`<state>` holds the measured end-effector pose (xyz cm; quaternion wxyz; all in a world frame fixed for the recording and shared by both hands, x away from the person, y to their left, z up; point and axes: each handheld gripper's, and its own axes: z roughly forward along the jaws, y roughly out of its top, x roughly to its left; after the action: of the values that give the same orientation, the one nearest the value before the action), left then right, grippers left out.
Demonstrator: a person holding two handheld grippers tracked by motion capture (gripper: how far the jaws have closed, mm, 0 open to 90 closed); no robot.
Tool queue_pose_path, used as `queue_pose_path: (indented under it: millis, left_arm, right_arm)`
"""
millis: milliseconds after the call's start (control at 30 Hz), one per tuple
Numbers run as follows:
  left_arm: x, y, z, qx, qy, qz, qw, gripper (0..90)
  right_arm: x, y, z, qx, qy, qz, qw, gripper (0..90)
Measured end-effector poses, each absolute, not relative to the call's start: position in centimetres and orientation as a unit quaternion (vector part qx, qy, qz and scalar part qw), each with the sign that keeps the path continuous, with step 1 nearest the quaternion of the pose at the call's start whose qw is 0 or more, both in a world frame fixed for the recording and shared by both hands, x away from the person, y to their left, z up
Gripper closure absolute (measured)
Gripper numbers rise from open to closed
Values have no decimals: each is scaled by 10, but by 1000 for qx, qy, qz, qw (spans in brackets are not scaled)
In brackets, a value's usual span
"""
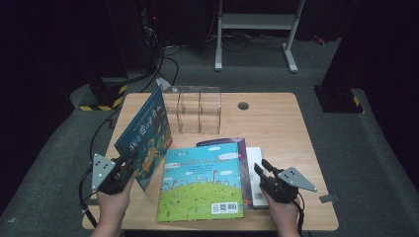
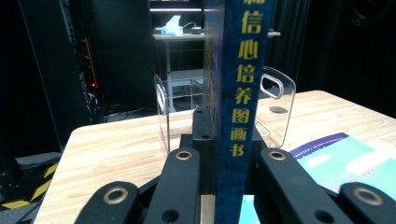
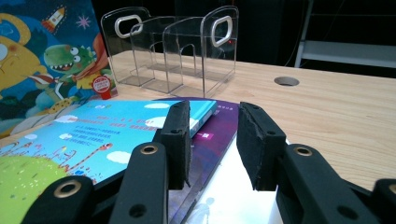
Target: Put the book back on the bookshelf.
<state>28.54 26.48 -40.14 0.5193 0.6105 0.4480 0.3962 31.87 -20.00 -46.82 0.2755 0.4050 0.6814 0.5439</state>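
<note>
Currently clear file rack (image 1: 199,109) near the bench's (image 1: 276,123) far edge holds nothing. Left gripper (image 1: 129,164) jaws clamp the upright blue book (image 1: 148,133); right gripper (image 1: 263,173) jaws part, grasping nothing, over the stacked books (image 1: 202,182).

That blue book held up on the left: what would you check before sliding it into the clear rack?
1. Left claw clamped on the blue book: ok.
2. Book upright, spine toward the clear rack: ok.
3. Rack slots free of books: ok.
4. Book lined up with one slot: cannot tell.
5. Right claw open, holding nothing, over the stack of books: ok.
6. Stack lies away from the rack: ok.
</note>
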Motion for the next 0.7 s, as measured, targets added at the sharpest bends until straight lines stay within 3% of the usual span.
queue_pose_path:
  millis: [700]
  left_arm:
    - [284,275,-404,582,458,388,548,829]
  right_arm:
    - [320,-208,-471,426,672,535,284,646]
